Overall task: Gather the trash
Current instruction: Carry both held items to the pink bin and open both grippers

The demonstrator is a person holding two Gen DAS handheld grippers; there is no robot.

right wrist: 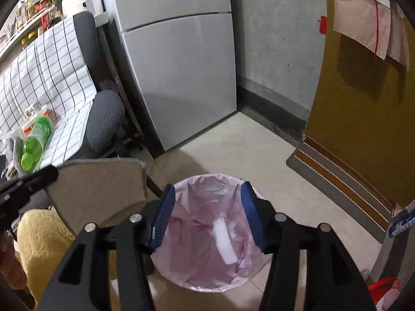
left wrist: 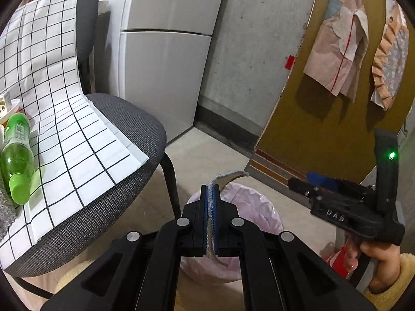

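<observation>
My left gripper is shut on a flat grey-brown felt pad, held edge-on just above the bin; the pad shows broadside in the right wrist view. The bin has a pink liner and stands on the floor, with a white object lying inside. My right gripper is open and empty, right above the bin's mouth. It shows from the side in the left wrist view. A green plastic bottle lies on the chair's checked cloth, also seen in the right wrist view.
A grey office chair stands left of the bin. A silver fridge stands behind it. A yellow door with hanging cloths is at the right. Small packets lie by the bottle. A red bag sits on the floor.
</observation>
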